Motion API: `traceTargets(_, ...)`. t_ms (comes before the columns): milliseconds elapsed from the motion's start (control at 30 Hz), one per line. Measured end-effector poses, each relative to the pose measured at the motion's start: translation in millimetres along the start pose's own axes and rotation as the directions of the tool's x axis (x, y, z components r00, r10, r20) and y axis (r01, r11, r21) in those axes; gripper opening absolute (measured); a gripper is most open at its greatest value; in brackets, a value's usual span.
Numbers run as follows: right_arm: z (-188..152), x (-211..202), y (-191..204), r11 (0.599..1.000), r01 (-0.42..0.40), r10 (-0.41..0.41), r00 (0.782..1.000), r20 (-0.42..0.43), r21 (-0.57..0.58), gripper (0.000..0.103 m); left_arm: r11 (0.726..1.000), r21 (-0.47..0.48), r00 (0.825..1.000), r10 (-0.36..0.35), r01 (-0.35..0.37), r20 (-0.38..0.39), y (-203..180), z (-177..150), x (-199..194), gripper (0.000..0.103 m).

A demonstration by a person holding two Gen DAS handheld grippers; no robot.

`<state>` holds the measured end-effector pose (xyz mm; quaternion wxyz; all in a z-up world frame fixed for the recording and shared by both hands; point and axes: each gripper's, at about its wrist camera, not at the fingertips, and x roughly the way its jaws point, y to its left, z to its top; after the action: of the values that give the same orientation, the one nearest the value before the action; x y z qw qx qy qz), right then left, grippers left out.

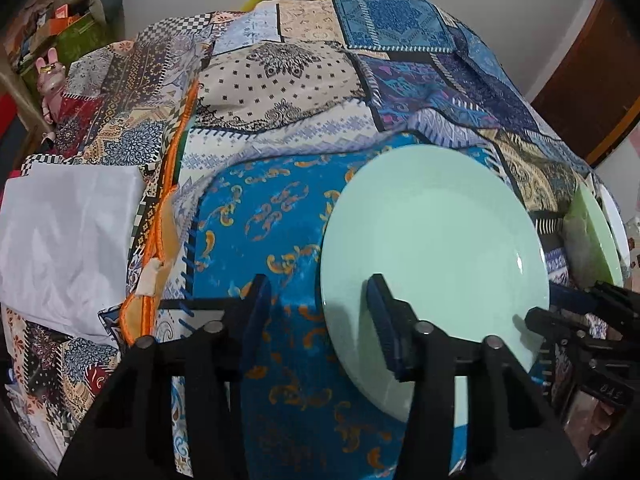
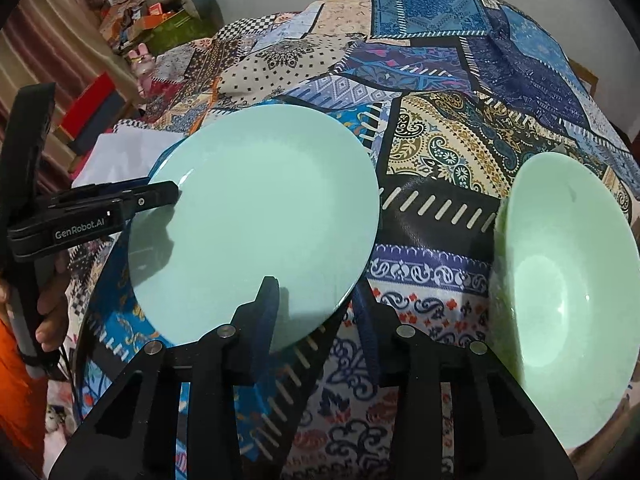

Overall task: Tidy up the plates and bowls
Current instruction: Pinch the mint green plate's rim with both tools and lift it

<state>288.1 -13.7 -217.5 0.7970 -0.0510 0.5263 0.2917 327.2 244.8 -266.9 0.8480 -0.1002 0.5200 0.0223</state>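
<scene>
In the left wrist view, the near rim of the mint plate (image 1: pixel 436 240) is covered by the black finger (image 1: pixel 394 332) of the left gripper (image 1: pixel 320 308), so contact cannot be judged there. At the bed's right edge, the green bowl (image 1: pixel 592 232) shows only as a sliver, and a white rim behind it is too cut off to identify. In the right wrist view, the bowl's (image 2: pixel 560 300) right side is cropped by the picture's edge. The clutter (image 2: pixel 148 12) beyond the bed's far left corner is too small to make out.
</scene>
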Motion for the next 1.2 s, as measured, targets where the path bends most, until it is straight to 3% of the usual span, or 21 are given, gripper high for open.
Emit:
traceTargets(167,6,5,-1,1.000,-0.018,0.018,1.000,-0.006,0.022,0.037,1.000,0.013,1.000,-0.017,0.017,0.007,0,3,2,0.044)
traceTargets(400,1,5,11,0.999,-0.046,0.046,0.999,-0.015,-0.023,0.028,0.997,0.057,0.999,-0.044,0.043,0.022,-3,-1,-1,0.043)
traceTargets(700,-5,6,13,0.995,-0.084,0.082,0.996,-0.038,-0.057,0.028,0.996,0.011,0.996,-0.089,0.089,-0.011,14,-19,-14,0.033)
traceTargets(933,6,17,12,0.995,-0.098,0.096,0.994,-0.058,-0.022,0.031,0.996,0.022,0.996,-0.083,0.083,-0.014,13,-28,-15,0.032)
traceTargets(1200,-1,8,12,0.996,-0.088,0.086,0.996,-0.039,-0.033,0.025,0.998,0.025,0.998,-0.060,0.060,-0.006,9,-28,-17,0.032)
